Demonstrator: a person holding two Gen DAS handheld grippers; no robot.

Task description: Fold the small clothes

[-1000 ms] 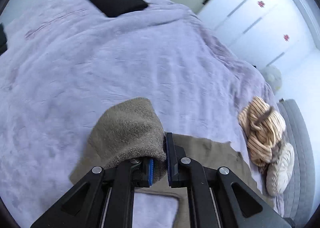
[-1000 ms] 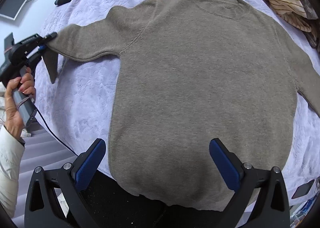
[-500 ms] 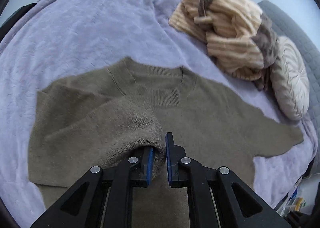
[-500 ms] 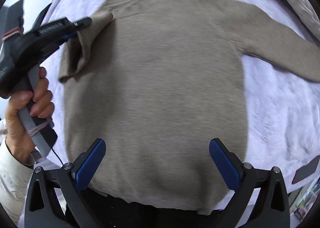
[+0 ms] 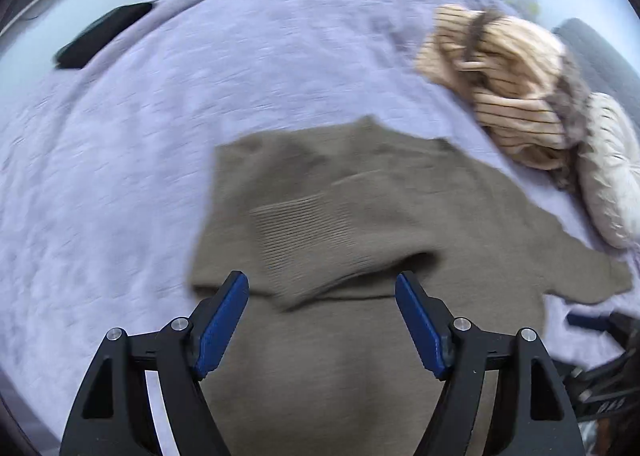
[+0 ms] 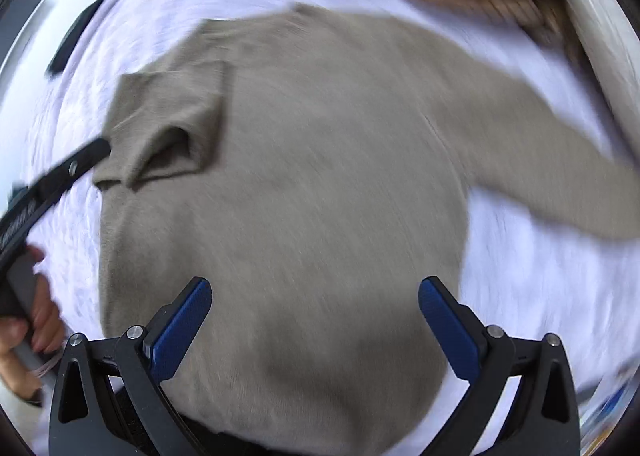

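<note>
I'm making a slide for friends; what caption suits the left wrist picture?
Open left gripper above a taupe sweater, one sleeve folded across its chest, on a lilac bedspread.

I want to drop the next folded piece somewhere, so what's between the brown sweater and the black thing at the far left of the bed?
In the left wrist view, only bare lilac bedspread separates the brown sweater from the black object.

A bedroom at home

A bed (image 5: 168, 104) spread with a lavender blanket, a cream cushion (image 5: 612, 172) at 3 o'clock, striped clothing (image 5: 508, 92) heaped at 2 o'clock.
</note>
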